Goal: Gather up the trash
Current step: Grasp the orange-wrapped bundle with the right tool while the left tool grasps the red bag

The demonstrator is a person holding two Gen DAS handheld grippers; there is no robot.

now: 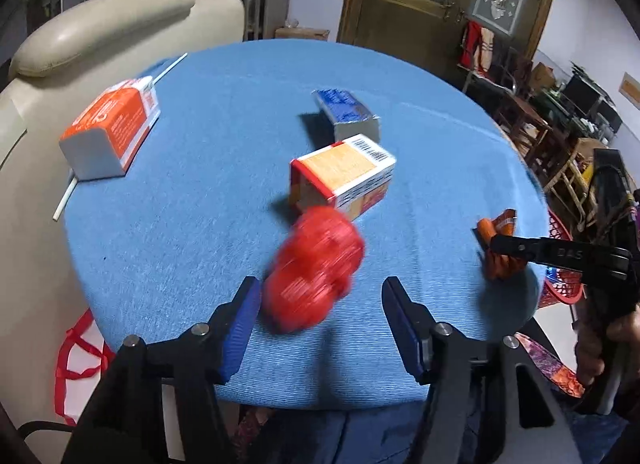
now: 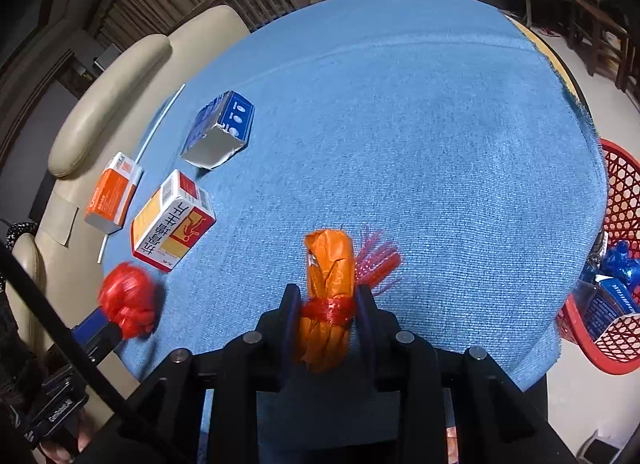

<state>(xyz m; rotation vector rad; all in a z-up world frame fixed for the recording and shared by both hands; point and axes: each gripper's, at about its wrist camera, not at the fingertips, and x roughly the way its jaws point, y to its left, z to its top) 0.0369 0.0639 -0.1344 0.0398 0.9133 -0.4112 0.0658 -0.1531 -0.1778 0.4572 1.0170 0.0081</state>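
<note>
A crumpled red plastic ball (image 1: 316,268), blurred, sits between the spread blue pads of my left gripper (image 1: 322,292), which is open. The right pad stands clear of it. In the right wrist view the same ball (image 2: 128,300) is at the near left of the blue tablecloth (image 2: 440,143). My right gripper (image 2: 328,296) is shut on an orange wrapper bundle (image 2: 330,260) tied with red string, held just above the cloth. Seen from the left wrist, that bundle (image 1: 498,227) is at the table's right edge.
Three cartons lie on the cloth: an orange-white one (image 1: 112,127), a blue one (image 1: 346,111), and a red-yellow one (image 1: 344,175) just beyond the ball. A white straw (image 2: 160,123) lies at the left edge. A red basket (image 2: 616,264) holding trash stands beside the table on the right. A cream armchair (image 1: 100,31) stands on the left.
</note>
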